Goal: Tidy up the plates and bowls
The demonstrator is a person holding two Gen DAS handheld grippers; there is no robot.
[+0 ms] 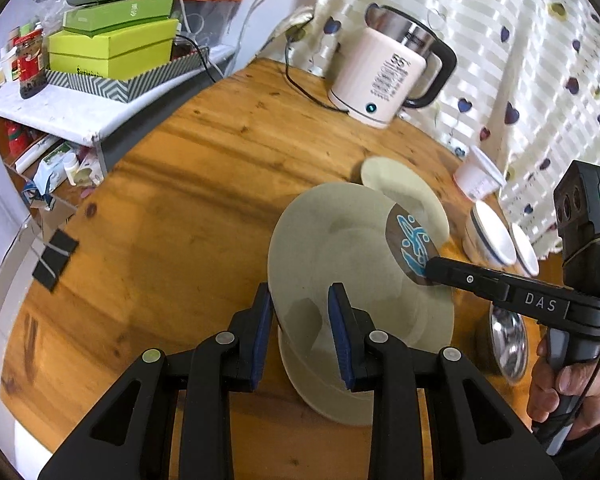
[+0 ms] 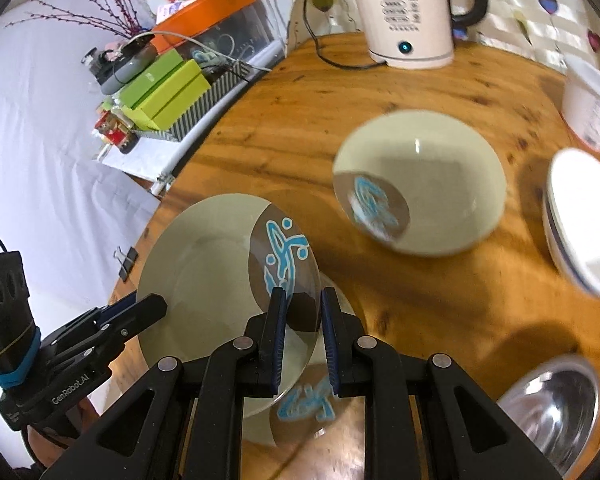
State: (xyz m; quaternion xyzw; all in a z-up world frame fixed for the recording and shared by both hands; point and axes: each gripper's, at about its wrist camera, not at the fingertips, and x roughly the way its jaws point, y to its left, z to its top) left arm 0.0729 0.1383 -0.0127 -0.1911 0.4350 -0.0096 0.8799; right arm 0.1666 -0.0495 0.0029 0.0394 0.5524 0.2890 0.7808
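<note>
A cream plate [image 1: 340,240] [image 2: 204,264] with a brown patch and blue pattern hangs tilted over the wooden table [image 1: 180,200]. My left gripper [image 1: 302,304] [image 2: 156,308] is shut on its plain rim. My right gripper [image 2: 303,308] [image 1: 432,268] is shut on the patterned rim opposite. Directly below lies a second matching plate [image 1: 328,396] [image 2: 256,428], partly hidden by the held one. A third matching plate [image 1: 400,188] [image 2: 420,184] rests farther back on the table. Stacked white bowls [image 1: 492,236] [image 2: 580,220] sit to the right.
A steel bowl [image 1: 508,344] [image 2: 552,408] lies near the right front. A white kettle [image 1: 388,68] [image 2: 404,12] with its cord stands at the back, a white cup [image 1: 480,176] [image 2: 592,104] beside the curtain. Green boxes [image 1: 112,44] crowd a shelf beyond the table's left edge.
</note>
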